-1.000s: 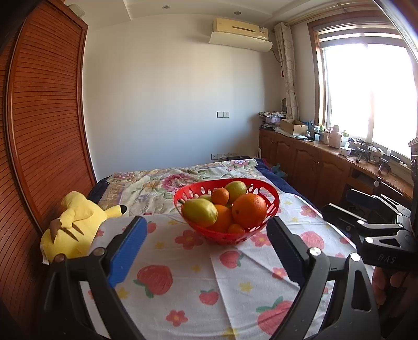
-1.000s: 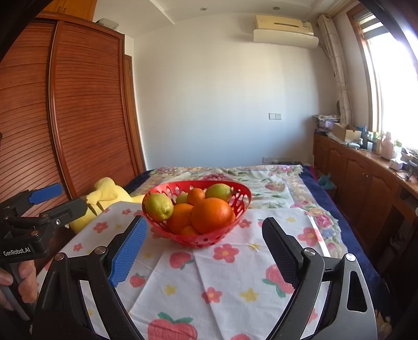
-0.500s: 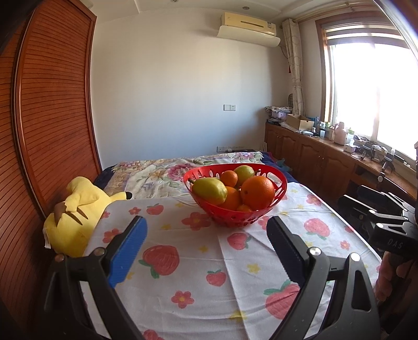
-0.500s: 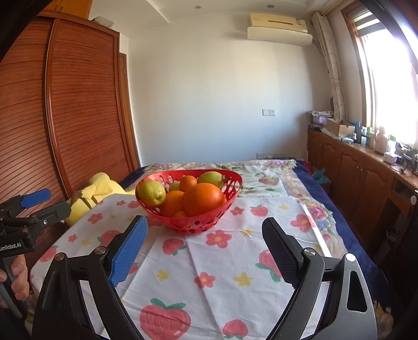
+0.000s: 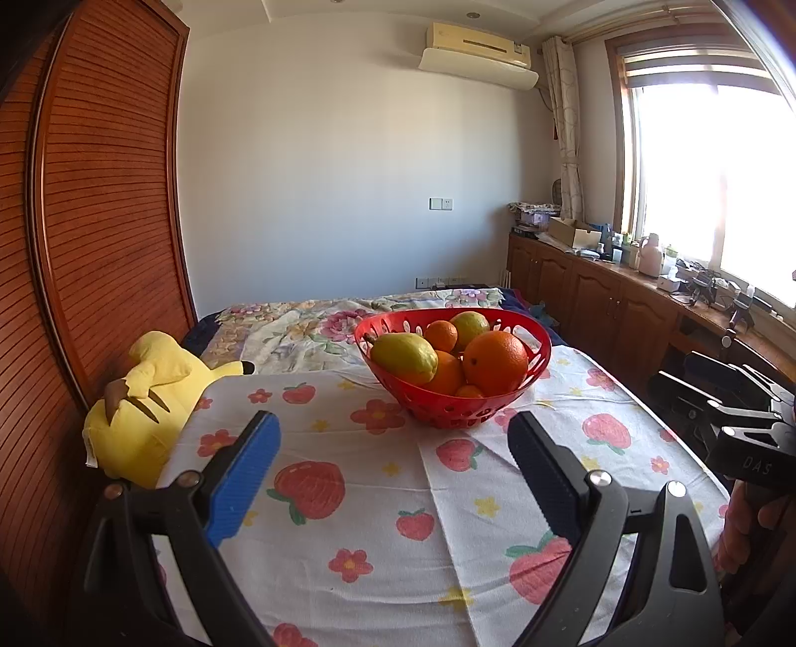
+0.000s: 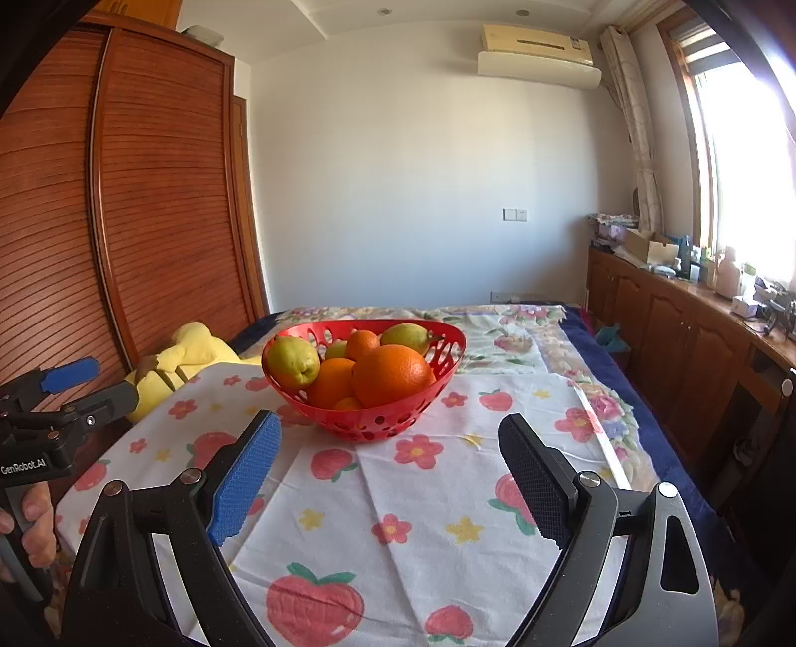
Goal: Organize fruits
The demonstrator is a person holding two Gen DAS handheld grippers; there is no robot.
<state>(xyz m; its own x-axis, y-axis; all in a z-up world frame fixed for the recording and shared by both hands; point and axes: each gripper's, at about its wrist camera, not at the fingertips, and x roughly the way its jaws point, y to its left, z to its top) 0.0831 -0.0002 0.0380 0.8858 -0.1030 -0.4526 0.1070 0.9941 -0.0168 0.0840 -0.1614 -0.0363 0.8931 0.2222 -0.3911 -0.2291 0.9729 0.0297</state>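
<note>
Fruit all sits piled in the red basket (image 5: 535, 356) on the strawberry cloth (image 6: 447, 497): big orange (image 6: 393, 373), pears, smaller oranges. Since a second ago I've pulled both grippers back and up, so the basket looks farther off. Could be start or finish, can't say. My left gripper (image 5: 393, 478) and right gripper (image 6: 388, 478) are both spread wide, holding and touching nothing.

A home bedroom — bed (image 5: 318, 323), wardrobe (image 5: 99, 224), air conditioner (image 5: 477, 50).

We note a yellow plush toy (image 5: 149, 398) beside the strawberry-print cloth (image 5: 378, 497); air conditioner (image 5: 477, 47) high on the wall.
</note>
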